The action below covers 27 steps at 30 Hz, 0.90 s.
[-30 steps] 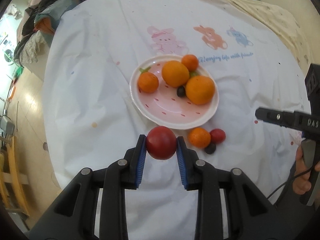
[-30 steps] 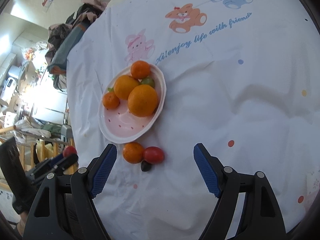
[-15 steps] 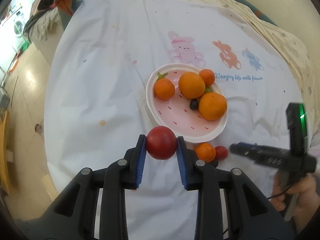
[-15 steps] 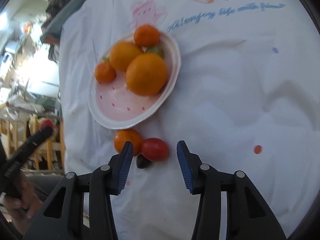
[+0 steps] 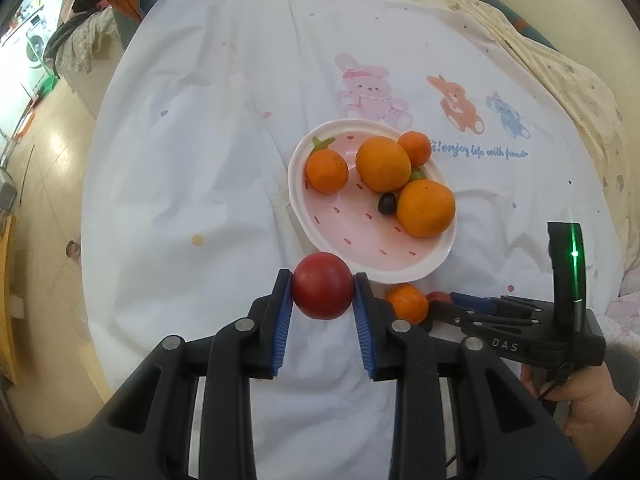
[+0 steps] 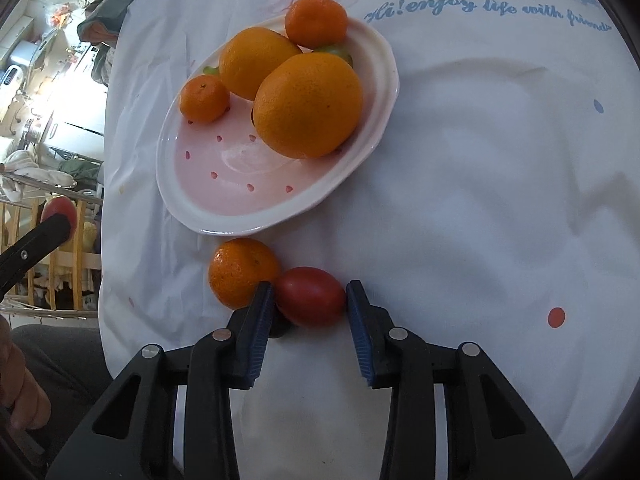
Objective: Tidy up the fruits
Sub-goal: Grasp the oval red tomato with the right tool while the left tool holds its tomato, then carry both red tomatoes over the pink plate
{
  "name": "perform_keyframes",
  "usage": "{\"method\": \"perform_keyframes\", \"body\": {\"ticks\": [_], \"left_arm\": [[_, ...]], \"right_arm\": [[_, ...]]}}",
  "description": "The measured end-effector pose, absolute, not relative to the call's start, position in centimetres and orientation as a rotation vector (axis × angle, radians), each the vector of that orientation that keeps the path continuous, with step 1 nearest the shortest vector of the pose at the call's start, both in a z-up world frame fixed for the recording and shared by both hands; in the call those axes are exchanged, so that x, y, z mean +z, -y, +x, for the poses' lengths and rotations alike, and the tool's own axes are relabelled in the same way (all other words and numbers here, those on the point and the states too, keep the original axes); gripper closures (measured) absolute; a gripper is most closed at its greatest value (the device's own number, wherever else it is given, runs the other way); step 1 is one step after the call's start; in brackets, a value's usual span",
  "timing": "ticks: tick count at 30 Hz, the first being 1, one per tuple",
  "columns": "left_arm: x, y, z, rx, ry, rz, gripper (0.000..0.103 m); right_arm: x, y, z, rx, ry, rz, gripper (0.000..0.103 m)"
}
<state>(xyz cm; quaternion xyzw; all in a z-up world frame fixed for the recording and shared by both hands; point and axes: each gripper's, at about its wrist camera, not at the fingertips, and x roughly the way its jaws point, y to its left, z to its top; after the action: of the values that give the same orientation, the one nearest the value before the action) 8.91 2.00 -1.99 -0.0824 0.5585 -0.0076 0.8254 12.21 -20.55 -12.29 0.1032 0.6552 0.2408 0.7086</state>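
Observation:
My left gripper (image 5: 322,278) is shut on a large red tomato (image 5: 322,290), held above the cloth just in front of the pink plate (image 5: 344,216). The plate (image 6: 240,160) carries two big oranges (image 6: 308,104), two mandarins (image 6: 204,98), a dark grape (image 5: 387,203) and a partly hidden green fruit. On the cloth before the plate lie a mandarin (image 6: 242,272), a small red tomato (image 6: 310,296) and a dark grape (image 6: 280,328), mostly hidden behind a finger. My right gripper (image 6: 309,286) is down at the cloth, its jaws closing, both blue pads touching the small tomato's sides.
A white cloth (image 6: 480,160) with cartoon animals and blue lettering covers the round table. The table's edge falls away at the left towards the floor and piled laundry (image 5: 88,20). A person's hand (image 5: 584,412) grips the right tool's handle.
The right gripper dropped towards the cloth and its jaws went from wide to tight around the small red tomato. The left gripper rolled and shifted slightly, the large tomato still in it.

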Motion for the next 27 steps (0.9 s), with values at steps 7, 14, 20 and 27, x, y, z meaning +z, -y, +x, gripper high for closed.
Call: {"method": "perform_keyframes", "body": {"ticks": [7, 14, 20, 27], "left_arm": [[-2.4, -2.1, 8.9, 0.009, -1.189, -0.152, 0.077], [-2.4, -1.9, 8.6, 0.024, -1.158, -0.106, 0.077], [-2.2, -2.3, 8.4, 0.047, -1.125, -0.089, 0.077], [-0.5, -3.6, 9.0, 0.059, -1.104, -0.144, 0.077]], "right_arm": [[-11.2, 21.4, 12.0, 0.535, -1.430, 0.282, 0.065], [-8.6, 24.3, 11.3, 0.505, -1.361, 0.382, 0.065], [-5.9, 26.0, 11.1, 0.508, -1.271, 0.446, 0.065], [-3.1, 26.9, 12.7, 0.528, -1.169, 0.484, 0.065]]}}
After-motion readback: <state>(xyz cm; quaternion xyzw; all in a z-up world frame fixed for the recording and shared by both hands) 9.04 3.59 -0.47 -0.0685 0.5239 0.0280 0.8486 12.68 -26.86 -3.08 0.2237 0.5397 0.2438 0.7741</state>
